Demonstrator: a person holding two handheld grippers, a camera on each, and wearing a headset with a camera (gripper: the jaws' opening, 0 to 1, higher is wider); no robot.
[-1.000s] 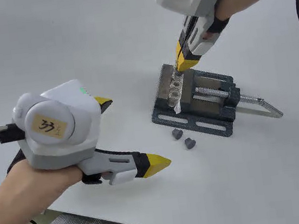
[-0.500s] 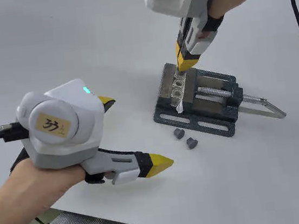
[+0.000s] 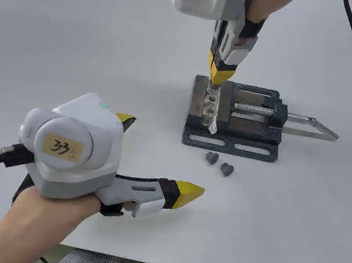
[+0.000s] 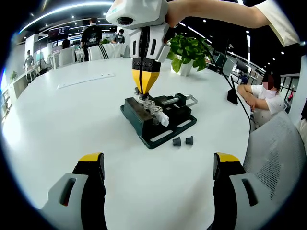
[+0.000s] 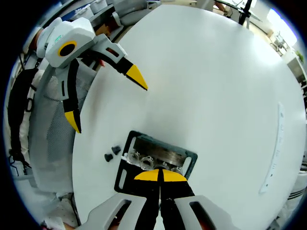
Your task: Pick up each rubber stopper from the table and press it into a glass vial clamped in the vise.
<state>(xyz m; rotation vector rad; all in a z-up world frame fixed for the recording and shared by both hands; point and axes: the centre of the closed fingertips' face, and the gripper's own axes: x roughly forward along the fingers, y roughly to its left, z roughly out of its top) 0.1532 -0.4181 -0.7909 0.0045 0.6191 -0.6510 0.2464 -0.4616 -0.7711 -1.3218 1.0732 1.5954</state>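
Rubber stoppers (image 3: 212, 158), two, lie on the surface (image 3: 89, 52) ahead of the left gripper's (image 3: 161, 154) spread, empty jaws. Probably soft, light and grippy, so pinch each by its wide head. Jaws of the right gripper (image 3: 219, 80), clenched together, meet the top of a fragile glass vial (image 3: 211, 99) in the vise (image 3: 229, 143).

Rubber stoppers (image 3: 212, 158), 2 pcs, dark grey, loose, side by side just in front of vise (image 3: 260, 127); clear glass vials (image 3: 210, 107), upright row, clamped in vise jaws
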